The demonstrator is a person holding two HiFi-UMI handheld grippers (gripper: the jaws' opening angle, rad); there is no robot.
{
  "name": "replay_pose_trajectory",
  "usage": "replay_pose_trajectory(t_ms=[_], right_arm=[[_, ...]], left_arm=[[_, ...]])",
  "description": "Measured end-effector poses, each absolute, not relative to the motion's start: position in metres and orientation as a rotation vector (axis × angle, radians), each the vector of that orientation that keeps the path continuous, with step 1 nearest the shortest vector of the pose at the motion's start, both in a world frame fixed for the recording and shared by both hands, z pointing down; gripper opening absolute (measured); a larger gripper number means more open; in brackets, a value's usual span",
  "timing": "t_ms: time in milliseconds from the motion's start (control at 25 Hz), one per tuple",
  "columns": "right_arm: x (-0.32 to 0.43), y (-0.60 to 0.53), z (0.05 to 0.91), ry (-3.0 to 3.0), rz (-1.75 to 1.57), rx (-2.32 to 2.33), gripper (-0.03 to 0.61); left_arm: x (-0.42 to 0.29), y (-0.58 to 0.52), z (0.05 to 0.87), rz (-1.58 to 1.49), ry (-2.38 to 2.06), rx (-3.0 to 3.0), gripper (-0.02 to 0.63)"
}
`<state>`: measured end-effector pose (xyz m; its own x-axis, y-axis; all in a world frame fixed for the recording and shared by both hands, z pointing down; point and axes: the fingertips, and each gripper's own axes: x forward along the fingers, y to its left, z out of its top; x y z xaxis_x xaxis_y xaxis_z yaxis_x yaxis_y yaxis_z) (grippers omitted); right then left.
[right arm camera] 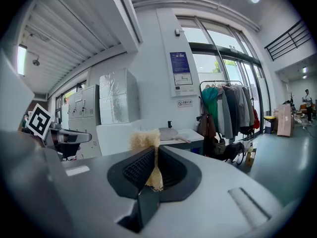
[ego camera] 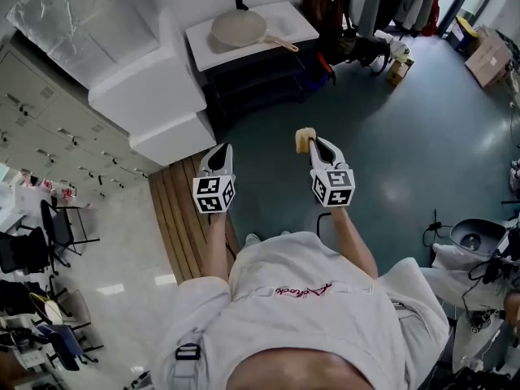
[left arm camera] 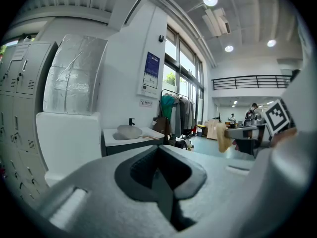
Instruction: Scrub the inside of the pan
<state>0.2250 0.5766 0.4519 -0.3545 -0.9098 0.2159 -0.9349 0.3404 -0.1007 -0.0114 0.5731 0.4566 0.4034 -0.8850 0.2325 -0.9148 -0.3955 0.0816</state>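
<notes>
Head view, near to far.

- Person's torso at 6 o'clock, both forearms reaching forward.
- Left gripper [ego camera: 221,153] at 11 o'clock: jaws clenched together, nothing between them (left gripper view confirms).
- Right gripper [ego camera: 320,145] at 1 o'clock, level with the left and well apart from it. Jaws are clamped on a yellow scrubbing pad [ego camera: 305,139], which is pinched flat between the pads with its frayed top sticking up past the tips [right arm camera: 145,139].
- Wooden slatted board [ego camera: 180,214] on the floor at 10 o'clock, below the left gripper.
- Pan [ego camera: 238,28] at 12 o'clock, far off on a white counter [ego camera: 284,13], wooden handle toward 3 o'clock. Neither gripper is near it.
- Clothes rack [right arm camera: 225,105] beyond, at 1 o'clock.
</notes>
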Motion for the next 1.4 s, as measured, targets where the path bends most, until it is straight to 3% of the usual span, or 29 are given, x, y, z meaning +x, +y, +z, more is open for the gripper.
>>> replay_pose_trajectory(t_ms=[1400], right_arm=[[0.228, 0.543, 0.483, -2.513, 0.321, 1.592, 0.029]], left_arm=[[0.009, 0.547, 0.491, 0.249, -1.616, 2.404, 0.0]])
